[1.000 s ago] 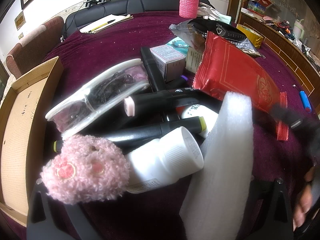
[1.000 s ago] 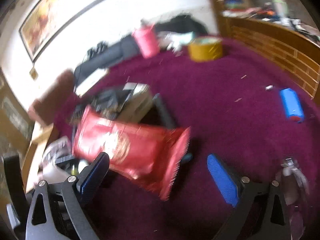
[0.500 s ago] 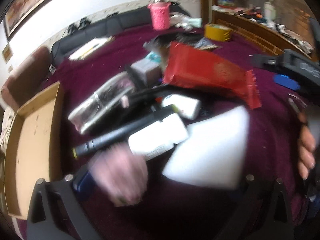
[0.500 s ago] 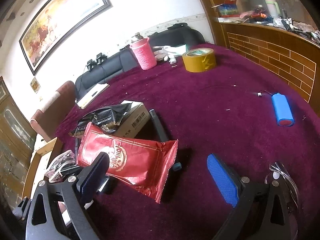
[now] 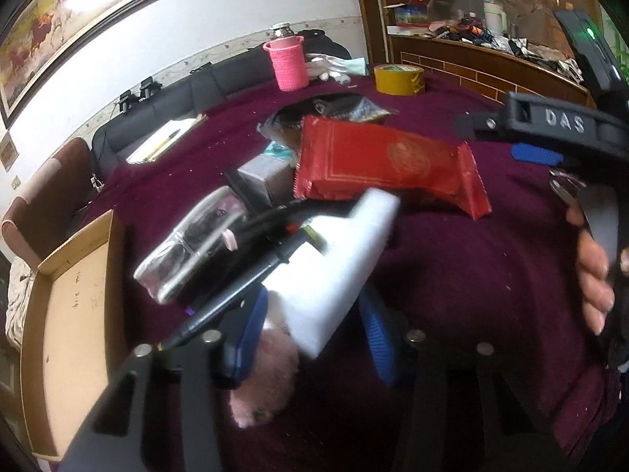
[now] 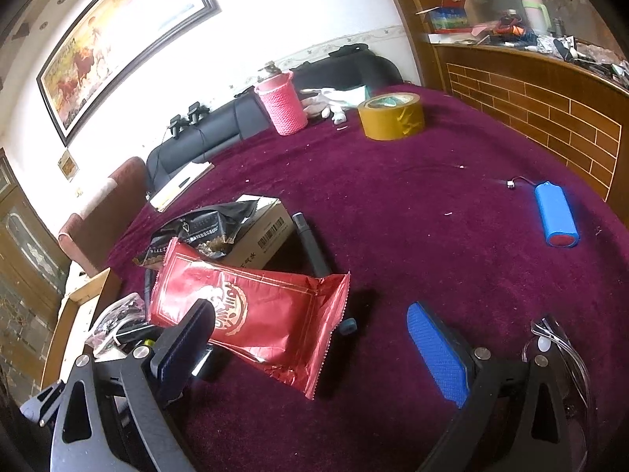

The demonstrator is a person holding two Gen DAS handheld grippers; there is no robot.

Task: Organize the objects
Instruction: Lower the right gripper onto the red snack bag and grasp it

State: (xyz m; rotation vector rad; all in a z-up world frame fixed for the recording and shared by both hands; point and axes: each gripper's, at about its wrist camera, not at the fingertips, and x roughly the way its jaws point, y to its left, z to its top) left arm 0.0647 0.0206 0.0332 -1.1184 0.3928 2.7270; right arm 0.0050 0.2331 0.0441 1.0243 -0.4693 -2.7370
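The white foam block (image 5: 338,271), a soft slab lying tilted, stands between the blue pads of the left gripper (image 5: 314,334), with a pink fuzzy plush toy (image 5: 267,369) low against the left pad. The jaws have just been closing and are now partly drawn in; the pads sit close against the foam and plush, but blur prevents confirming which of the two is actually clamped, or whether either is. Just ahead of this gripper lies the heap awaiting sorting: black marker pens (image 5: 243,287) slanting across a clear plastic pouch with dark contents (image 5: 192,251), and beyond these a red foil snack packet (image 5: 385,165) resting on a small grey box (image 5: 263,177). To the gripper's left an open, shallow cardboard box (image 5: 74,306) sits on the maroon tablecloth (image 5: 471,275); judged from its position, it is the likely receptacle, which would explain the items being piled beside it. The right gripper (image 6: 310,350) has its jaws spread wide and holds nothing; it hovers above the cloth with the near end of the red packet under its left pad, apparently on standby. Well beyond it lie a blue cylindrical battery pack (image 6: 556,214), a yellow roll of tape (image 6: 391,116) and a pink knitted cup sleeve (image 6: 283,106), all apart from the heap.
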